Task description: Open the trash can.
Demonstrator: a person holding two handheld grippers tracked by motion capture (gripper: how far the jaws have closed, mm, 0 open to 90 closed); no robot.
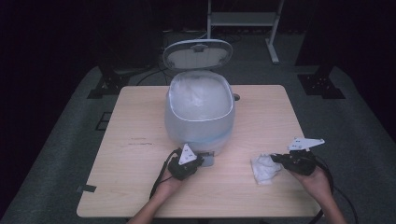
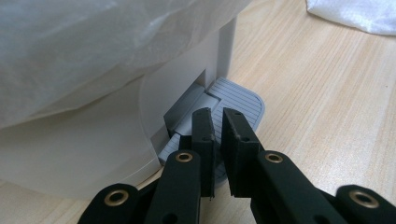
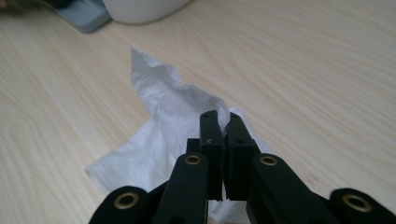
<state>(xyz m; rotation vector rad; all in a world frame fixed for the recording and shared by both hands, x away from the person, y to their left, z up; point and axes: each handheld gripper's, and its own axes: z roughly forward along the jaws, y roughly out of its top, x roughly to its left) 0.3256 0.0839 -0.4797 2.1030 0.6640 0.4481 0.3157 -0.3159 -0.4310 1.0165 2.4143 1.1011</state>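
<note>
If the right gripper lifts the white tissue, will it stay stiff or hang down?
Probably it hangs limp: the tissue lies crumpled and creased. It looks thin, so likely very light. The right gripper pinches one fold, so the rest may trail.

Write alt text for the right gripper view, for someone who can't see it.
The right gripper, jaws shut, pinches a fold of crumpled white tissue lying on a light wooden table. A white bin base and its grey pedal sit at the top edge.

I am seeing no readable text, label, brand or number on anything in these three views right now.
</note>
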